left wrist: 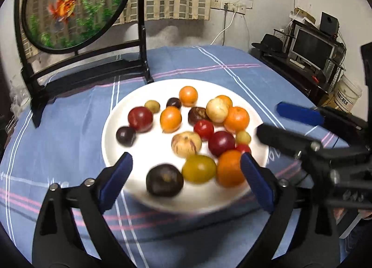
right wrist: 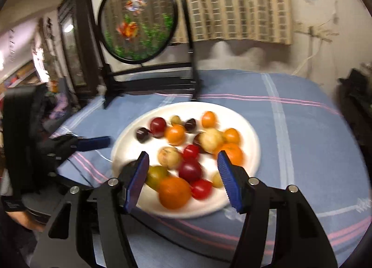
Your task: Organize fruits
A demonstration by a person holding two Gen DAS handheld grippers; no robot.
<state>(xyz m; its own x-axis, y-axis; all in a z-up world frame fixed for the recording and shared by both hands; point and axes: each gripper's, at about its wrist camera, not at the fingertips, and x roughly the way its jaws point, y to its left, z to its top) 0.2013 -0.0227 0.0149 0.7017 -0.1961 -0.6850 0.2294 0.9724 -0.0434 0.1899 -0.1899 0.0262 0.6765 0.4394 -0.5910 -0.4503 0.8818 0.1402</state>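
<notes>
While both your claws hang wide and empty over the near rim, the fruits all lie mixed on the white plate, which sits mid-counter on the blue cloth. Your left claw brackets the dark plum at 6 o'clock of the plate; your right claw frames the big orange at its own 6 o'clock. Whether sorting is starting or winding up, I cannot judge: colours sit jumbled, with no second dish in view. Any pick needs one fruit centred without nudging its neighbours.
</notes>
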